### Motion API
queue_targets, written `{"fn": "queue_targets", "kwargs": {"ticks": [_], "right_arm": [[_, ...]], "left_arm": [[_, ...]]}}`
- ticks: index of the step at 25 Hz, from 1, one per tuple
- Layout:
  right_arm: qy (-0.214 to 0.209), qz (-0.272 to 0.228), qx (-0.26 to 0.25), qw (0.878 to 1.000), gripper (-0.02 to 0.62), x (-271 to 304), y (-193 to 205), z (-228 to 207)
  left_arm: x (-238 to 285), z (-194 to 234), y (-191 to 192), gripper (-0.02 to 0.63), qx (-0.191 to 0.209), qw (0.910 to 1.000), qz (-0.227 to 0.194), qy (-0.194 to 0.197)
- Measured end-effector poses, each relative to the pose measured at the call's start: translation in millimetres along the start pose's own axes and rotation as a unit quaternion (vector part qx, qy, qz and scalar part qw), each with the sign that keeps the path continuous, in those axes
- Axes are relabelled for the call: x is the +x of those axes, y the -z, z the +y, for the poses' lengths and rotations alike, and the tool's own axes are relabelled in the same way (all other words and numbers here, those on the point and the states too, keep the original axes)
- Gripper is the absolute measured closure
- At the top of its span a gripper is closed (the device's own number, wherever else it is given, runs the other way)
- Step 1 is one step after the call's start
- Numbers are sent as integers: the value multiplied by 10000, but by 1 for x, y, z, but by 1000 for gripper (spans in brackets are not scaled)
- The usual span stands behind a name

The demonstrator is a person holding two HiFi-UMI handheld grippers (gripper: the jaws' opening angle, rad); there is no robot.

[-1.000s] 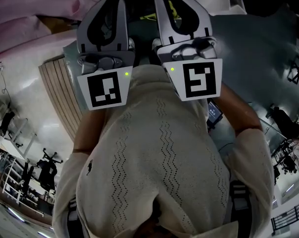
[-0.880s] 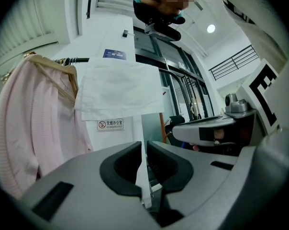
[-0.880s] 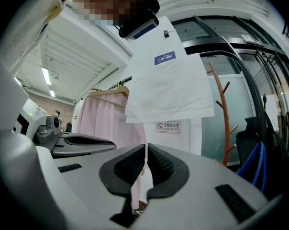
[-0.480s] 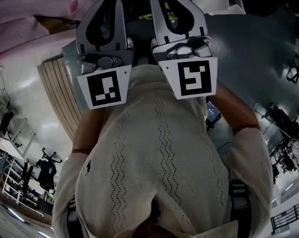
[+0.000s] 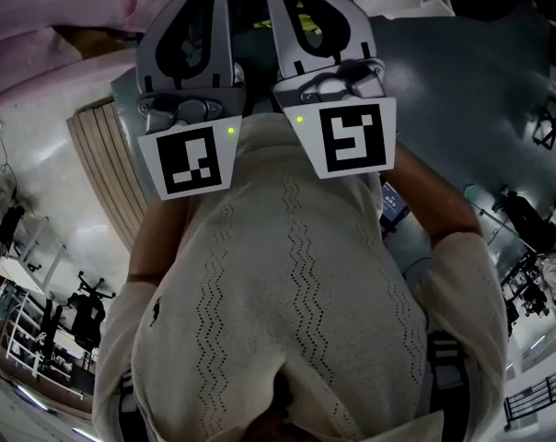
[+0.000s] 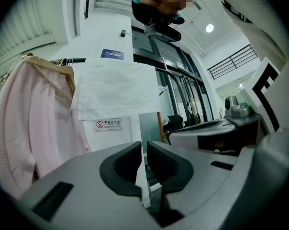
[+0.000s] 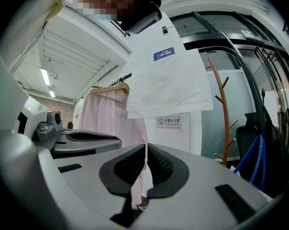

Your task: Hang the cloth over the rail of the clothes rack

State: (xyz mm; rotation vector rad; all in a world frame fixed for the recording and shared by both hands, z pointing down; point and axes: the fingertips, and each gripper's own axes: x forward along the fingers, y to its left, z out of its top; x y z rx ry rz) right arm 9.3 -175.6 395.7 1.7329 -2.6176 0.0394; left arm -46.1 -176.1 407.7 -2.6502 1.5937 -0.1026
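Pinching a thin white edge each, the left gripper [image 6: 143, 150] and right gripper [image 7: 145, 152] have their jaws closed on the cloth [image 6: 116, 92]. It spreads across the upper middle of the left gripper view, beside the dark rail [image 6: 70, 60] and pink garment [image 6: 29, 123] at left. Such slim grips could slip, or uneven halves could drag it off once freed

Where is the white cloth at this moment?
In the left gripper view the white cloth hangs at upper centre, just right of the pink garment, above a small wall sign.
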Motion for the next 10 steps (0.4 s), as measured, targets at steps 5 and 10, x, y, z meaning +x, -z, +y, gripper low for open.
{"fn": "queue_targets", "kwargs": {"ticks": [5, 10], "right_arm": [[-29, 53, 48, 10000, 569, -3, 5, 1], [-48, 63, 62, 9999, 569, -6, 9, 1]], "left_arm": [[-1, -6, 4, 563, -1, 10000, 35, 33], [-4, -8, 8, 563, -2, 9999, 170, 31]]}}
